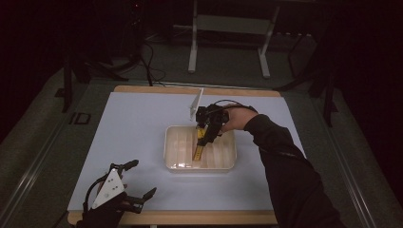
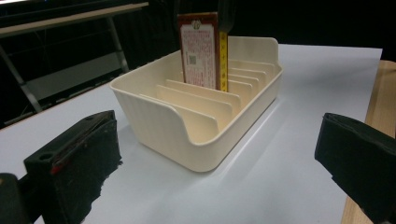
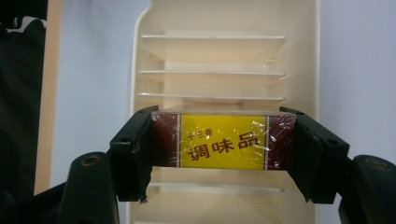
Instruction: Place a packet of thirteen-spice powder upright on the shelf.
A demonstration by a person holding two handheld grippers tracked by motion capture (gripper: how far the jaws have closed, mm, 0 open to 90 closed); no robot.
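Film-wrapped seasoning box (image 3: 222,142), light, stiff and slick, stands upright between dividers of the cream rack (image 1: 173,147) mid-desk (image 1: 133,123), best held by its narrow ends as the right gripper (image 3: 224,154) clamps it; left gripper (image 1: 135,183) gapes empty nearer the person.

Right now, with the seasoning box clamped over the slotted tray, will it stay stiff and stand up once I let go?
Probably stiff: the seasoning box keeps flat faces in the right gripper. Its film wrap looks glossy, so it may be slippery. Tall and thin, it would likely tip alone, but the tray dividers should hold it upright.
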